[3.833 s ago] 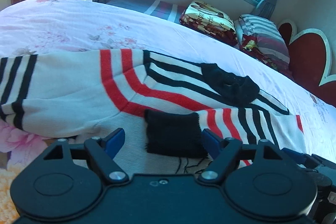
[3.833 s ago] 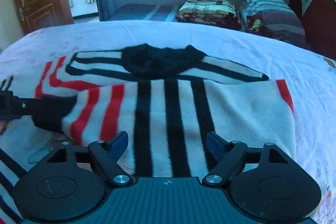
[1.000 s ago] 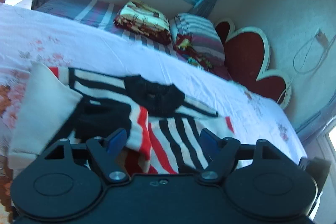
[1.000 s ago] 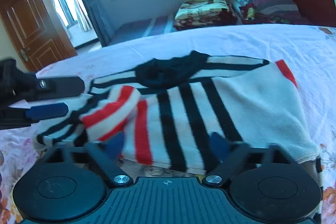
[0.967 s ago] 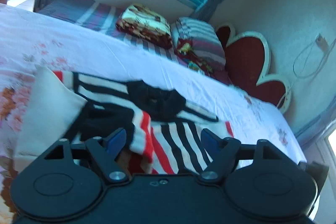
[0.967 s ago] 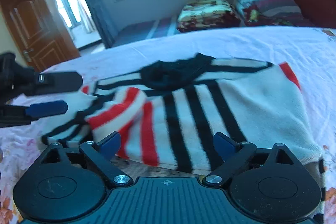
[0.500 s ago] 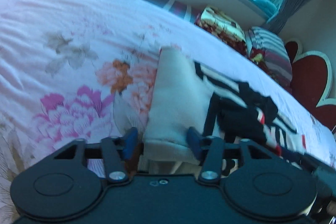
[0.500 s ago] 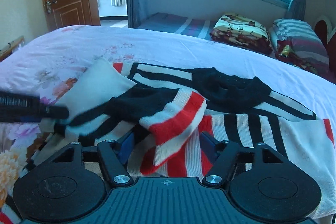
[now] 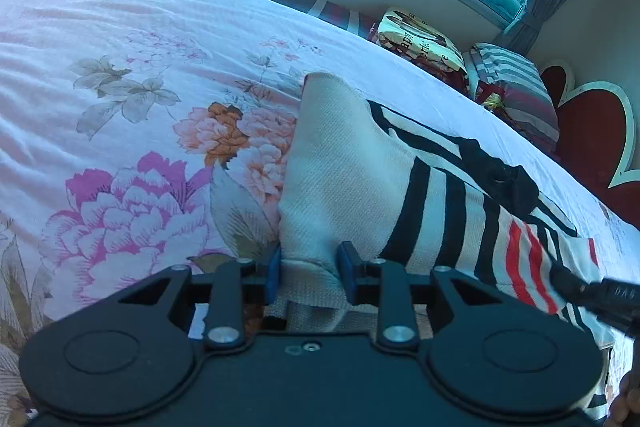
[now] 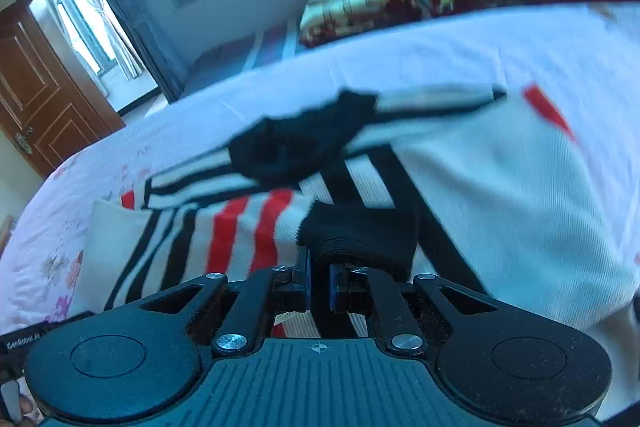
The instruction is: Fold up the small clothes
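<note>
Change: both claws narrowed since a second ago.
Left claw: closing, pads pressing the striped knit sweater's cream hem.
Right claw: clamped on its black cuff.
Surface: floral bed.

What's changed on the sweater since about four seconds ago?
Both claws, open then, have gripped. The left claw is closing on the sweater at its cream folded edge; the right claw has shut on the black cuff. The left sleeve now lies folded across the body. The collar and the bed stayed put.
</note>
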`<action>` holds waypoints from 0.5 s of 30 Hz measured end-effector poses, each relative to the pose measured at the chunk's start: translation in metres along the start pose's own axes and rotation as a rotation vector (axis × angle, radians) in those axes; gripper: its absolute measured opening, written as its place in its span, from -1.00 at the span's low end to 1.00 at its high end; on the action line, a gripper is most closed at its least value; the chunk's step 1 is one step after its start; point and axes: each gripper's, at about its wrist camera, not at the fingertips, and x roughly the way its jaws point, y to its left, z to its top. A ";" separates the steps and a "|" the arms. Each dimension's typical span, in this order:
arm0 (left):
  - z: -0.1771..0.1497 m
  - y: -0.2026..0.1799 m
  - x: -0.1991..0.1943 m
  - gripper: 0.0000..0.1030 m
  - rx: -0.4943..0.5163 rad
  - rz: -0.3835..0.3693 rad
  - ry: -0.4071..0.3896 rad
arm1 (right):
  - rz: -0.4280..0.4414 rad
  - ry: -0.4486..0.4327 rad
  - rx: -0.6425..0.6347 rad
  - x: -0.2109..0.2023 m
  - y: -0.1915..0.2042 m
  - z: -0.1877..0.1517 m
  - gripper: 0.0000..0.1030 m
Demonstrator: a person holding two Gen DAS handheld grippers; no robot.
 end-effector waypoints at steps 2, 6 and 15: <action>0.001 -0.001 0.000 -0.41 0.010 0.002 0.004 | 0.015 -0.010 -0.003 -0.006 0.000 0.003 -0.85; 0.008 0.000 -0.001 -0.26 0.003 -0.004 0.025 | 0.049 -0.007 0.028 -0.008 -0.009 0.014 -0.83; 0.036 -0.006 0.005 0.20 0.013 0.006 -0.017 | 0.027 -0.047 0.090 -0.009 -0.032 0.021 -0.07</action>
